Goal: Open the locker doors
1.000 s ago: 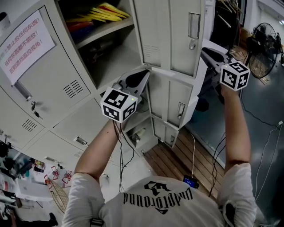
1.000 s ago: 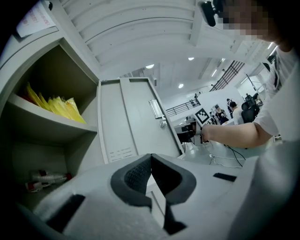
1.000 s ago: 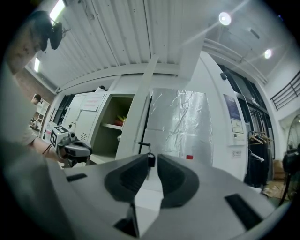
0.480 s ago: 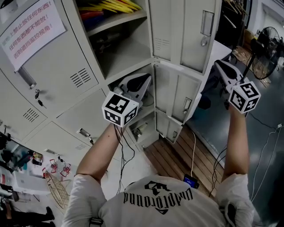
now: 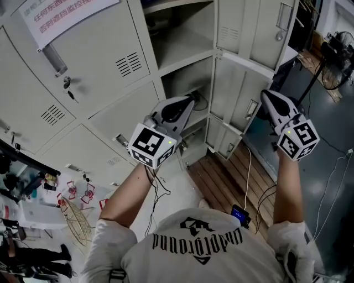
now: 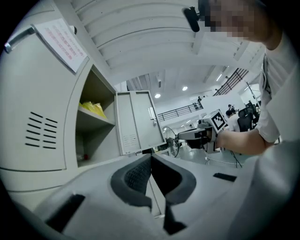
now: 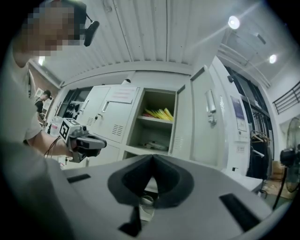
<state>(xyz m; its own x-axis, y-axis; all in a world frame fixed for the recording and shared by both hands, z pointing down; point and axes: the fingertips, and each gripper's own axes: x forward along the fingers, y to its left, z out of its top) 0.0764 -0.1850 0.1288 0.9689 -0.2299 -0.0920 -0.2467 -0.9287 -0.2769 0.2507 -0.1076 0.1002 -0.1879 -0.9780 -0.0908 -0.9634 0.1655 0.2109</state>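
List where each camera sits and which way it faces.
Head view: on the person's head, looking steeply down at the lockers; shows left forearm, right forearm, shirt, left tongs, right tongs.
Left gripper view: on the left tongs, looking along shut jaws at the open compartment holding yellow items; shows the right forearm.
Right gripper view: on the right tongs, whose jaws have just closed empty, facing the lockers; shows the left forearm.
Shared: both gripper views show that compartment and the opposite tongs.

Lockers (image 5: 94,61) pale grey — notice (image 5: 61,16) white with red characters. Shelf papers (image 7: 157,113) yellow. Floor planks (image 5: 221,177) brown. Shirt (image 5: 199,251) white, black lettering. Left tool (image 5: 191,100) pale grey — its cube (image 5: 150,145) black-and-white squares.
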